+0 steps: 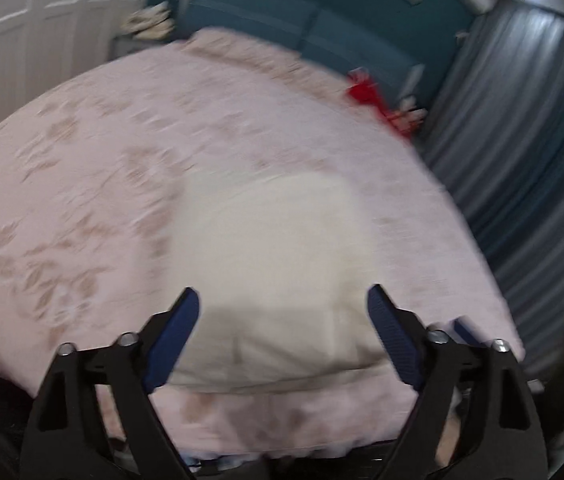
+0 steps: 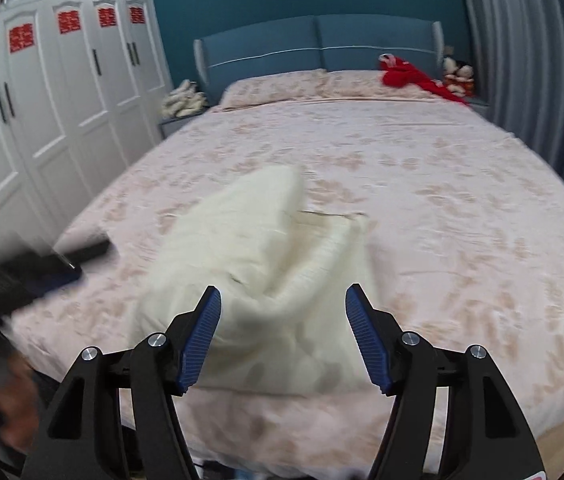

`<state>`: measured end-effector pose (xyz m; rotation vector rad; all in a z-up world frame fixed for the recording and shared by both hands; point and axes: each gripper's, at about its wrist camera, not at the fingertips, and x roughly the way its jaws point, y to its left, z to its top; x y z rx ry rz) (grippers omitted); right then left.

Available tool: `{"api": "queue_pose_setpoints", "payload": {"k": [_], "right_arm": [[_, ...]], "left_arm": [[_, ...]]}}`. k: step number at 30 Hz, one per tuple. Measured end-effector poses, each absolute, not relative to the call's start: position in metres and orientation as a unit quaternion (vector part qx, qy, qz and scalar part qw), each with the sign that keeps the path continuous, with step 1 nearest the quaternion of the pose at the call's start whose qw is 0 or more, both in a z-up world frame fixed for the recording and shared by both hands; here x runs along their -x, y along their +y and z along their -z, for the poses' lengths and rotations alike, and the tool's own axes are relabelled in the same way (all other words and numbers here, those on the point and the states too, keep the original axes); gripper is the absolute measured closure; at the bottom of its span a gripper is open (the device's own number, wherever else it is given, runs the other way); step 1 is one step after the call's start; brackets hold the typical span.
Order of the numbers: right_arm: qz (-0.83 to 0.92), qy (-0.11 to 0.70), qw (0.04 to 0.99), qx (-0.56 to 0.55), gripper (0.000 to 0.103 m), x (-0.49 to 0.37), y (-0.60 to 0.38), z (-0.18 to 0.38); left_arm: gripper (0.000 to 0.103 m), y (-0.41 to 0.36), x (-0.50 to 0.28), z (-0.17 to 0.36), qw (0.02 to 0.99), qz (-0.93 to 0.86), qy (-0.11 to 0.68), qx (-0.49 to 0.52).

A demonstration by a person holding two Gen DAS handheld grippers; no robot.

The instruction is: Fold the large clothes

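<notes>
A cream white garment point(image 1: 274, 264) lies folded into a bundle on the pink floral bed point(image 1: 82, 168), near its foot edge. In the right wrist view the garment point(image 2: 266, 280) is a rumpled heap with one end raised. My left gripper point(image 1: 283, 312) is open and empty just above the near edge of the garment. My right gripper point(image 2: 283, 308) is open and empty over the garment's near part. The left gripper point(image 2: 58, 264) shows blurred at the left of the right wrist view.
The bed point(image 2: 441, 200) fills both views, with a blue headboard point(image 2: 321, 44) at the far end. A red cloth point(image 2: 409, 76) and plush toys point(image 2: 457, 76) sit at the far right. White wardrobes point(image 2: 62, 92) stand on the left, grey curtains point(image 2: 521, 60) on the right.
</notes>
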<state>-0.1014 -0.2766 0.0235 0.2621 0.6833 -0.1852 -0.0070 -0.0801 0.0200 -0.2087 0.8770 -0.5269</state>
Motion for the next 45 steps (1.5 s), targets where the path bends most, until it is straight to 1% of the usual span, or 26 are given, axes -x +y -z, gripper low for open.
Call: {"api": "queue_pose_setpoints", "payload": {"k": [3, 5, 6, 7, 8, 10, 12, 14, 16, 18, 19, 22, 30, 45], "right_arm": [[0.084, 0.358, 0.920, -0.134, 0.038, 0.074, -0.272, -0.009], [0.077, 0.376, 0.910, -0.158, 0.038, 0.060, -0.276, 0.004], [0.074, 0.387, 0.902, -0.174, 0.040, 0.054, -0.280, 0.013], [0.070, 0.398, 0.896, -0.184, 0.055, 0.049, -0.283, 0.020], [0.067, 0.409, 0.891, -0.186, 0.066, 0.045, -0.283, 0.025], [0.068, 0.412, 0.890, -0.183, 0.078, 0.047, -0.286, 0.023], [0.069, 0.393, 0.896, -0.194, 0.085, 0.059, -0.295, 0.008], [0.088, 0.378, 0.903, -0.185, 0.087, 0.073, -0.300, -0.005], [0.117, 0.390, 0.898, -0.168, 0.088, 0.077, -0.307, 0.002], [0.137, 0.420, 0.881, -0.169, 0.090, 0.077, -0.316, 0.027], [0.144, 0.435, 0.873, -0.165, 0.090, 0.076, -0.317, 0.041], [0.158, 0.455, 0.865, -0.144, 0.090, 0.074, -0.315, 0.061], [0.168, 0.482, 0.846, -0.155, 0.090, 0.066, -0.321, 0.087], [0.179, 0.496, 0.836, -0.149, 0.090, 0.051, -0.322, 0.102]], "left_arm": [[0.036, -0.074, -0.009, 0.010, 0.852, 0.230, 0.456, 0.116], [0.037, -0.076, -0.015, 0.026, 0.842, 0.227, 0.475, 0.116], [0.038, -0.077, -0.016, 0.030, 0.839, 0.229, 0.479, 0.114], [0.039, -0.080, -0.016, 0.036, 0.836, 0.232, 0.484, 0.112], [0.041, -0.082, -0.015, 0.039, 0.834, 0.233, 0.488, 0.112], [0.046, -0.084, -0.014, 0.041, 0.829, 0.239, 0.492, 0.114], [0.048, -0.090, -0.012, 0.037, 0.830, 0.248, 0.487, 0.112], [0.050, -0.096, -0.011, 0.033, 0.832, 0.254, 0.482, 0.105], [0.054, -0.105, -0.014, 0.038, 0.832, 0.256, 0.485, 0.090], [0.057, -0.113, -0.016, 0.045, 0.831, 0.252, 0.491, 0.073], [0.058, -0.118, -0.015, 0.049, 0.830, 0.250, 0.494, 0.062], [0.060, -0.130, -0.011, 0.058, 0.832, 0.243, 0.498, 0.026], [0.060, -0.146, -0.009, 0.070, 0.833, 0.225, 0.505, -0.013], [0.061, -0.166, -0.012, 0.080, 0.840, 0.198, 0.502, -0.059]]}}
